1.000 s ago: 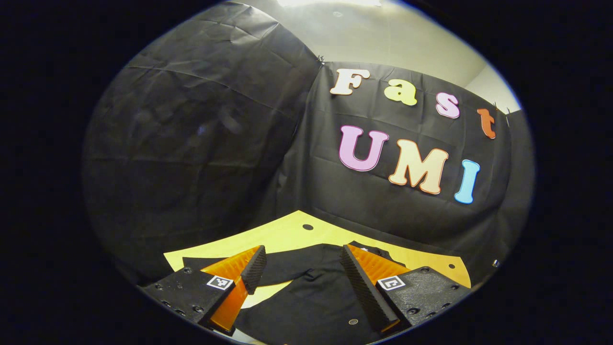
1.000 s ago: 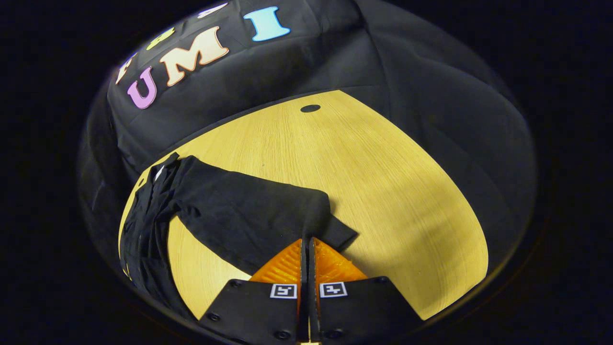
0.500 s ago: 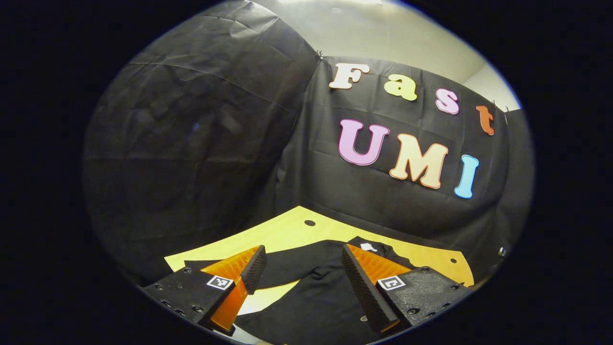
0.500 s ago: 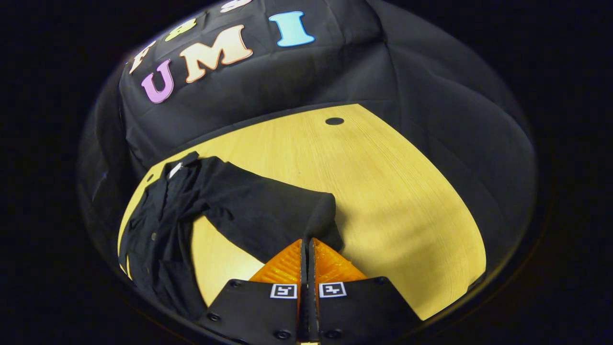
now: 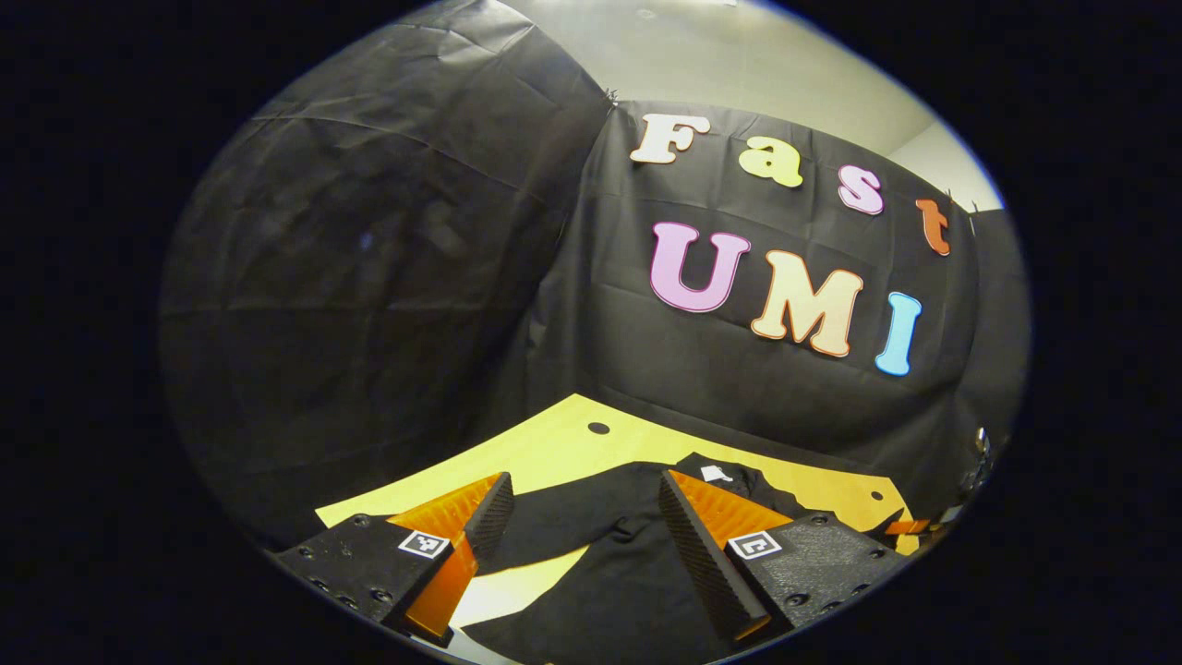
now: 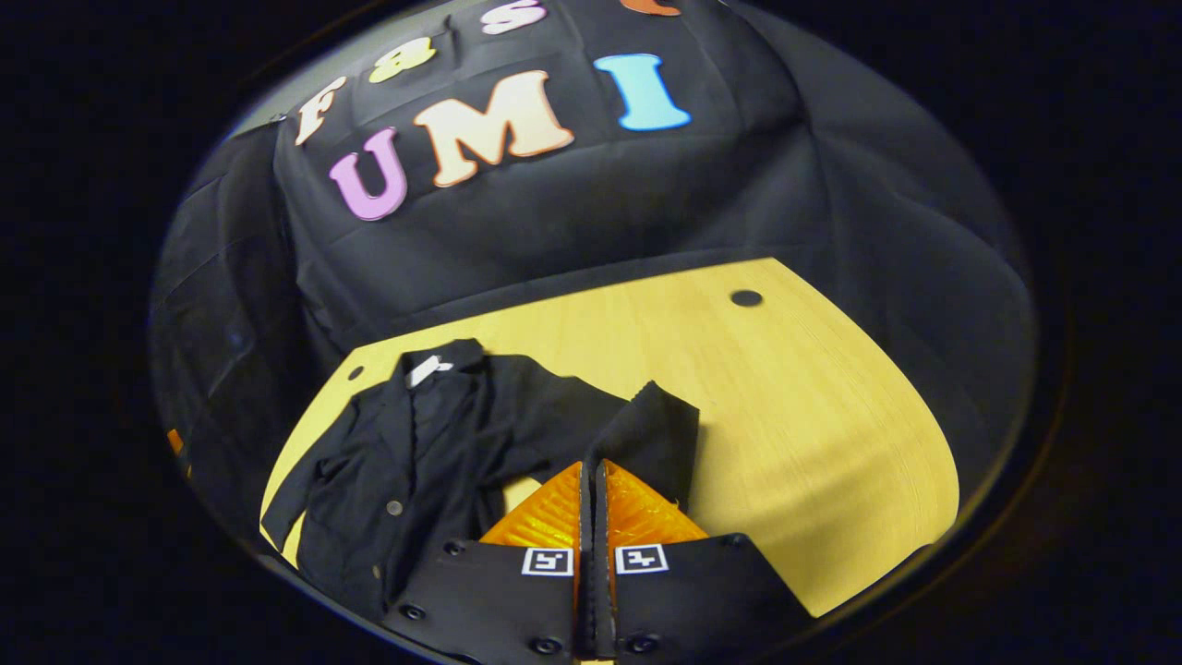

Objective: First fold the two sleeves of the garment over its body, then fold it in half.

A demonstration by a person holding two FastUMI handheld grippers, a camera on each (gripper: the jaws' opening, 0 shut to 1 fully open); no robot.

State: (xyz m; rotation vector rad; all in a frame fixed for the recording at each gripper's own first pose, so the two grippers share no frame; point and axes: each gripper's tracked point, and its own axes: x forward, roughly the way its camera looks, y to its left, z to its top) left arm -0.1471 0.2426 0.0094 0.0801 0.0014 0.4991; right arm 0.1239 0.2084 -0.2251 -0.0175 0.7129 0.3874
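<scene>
Black cloth walls close in a pale wooden table (image 6: 785, 388), on which one black button-front jacket (image 6: 406, 462) lies face up, collar toward the back wall, its body on the left part of the table in the right gripper view. One of its two sleeves, the right sleeve (image 6: 637, 439), is off the table at the cuff: the right gripper (image 6: 591, 489) has its jaws pressed together, pinching the cuff edge. A second ago that sleeve lay stretched out flat across the wood, away from the body; now it is doubled up and drawn inward, so the cuff stands just beside the jacket's front. By my reading, the first sleeve fold is under way and not yet laid down.

In the left gripper view, the left gripper (image 5: 582, 517) hovers over the jacket's body (image 5: 600, 591) with its jaws spread wide and nothing between them; it has barely shifted over the last second. The other sleeve (image 5: 554, 513) lies unfolded on the table beyond those jaws, so one sleeve fold and the halving remain.

Count: one jacket, two sleeves, two grippers, one white collar label (image 6: 427, 368).
</scene>
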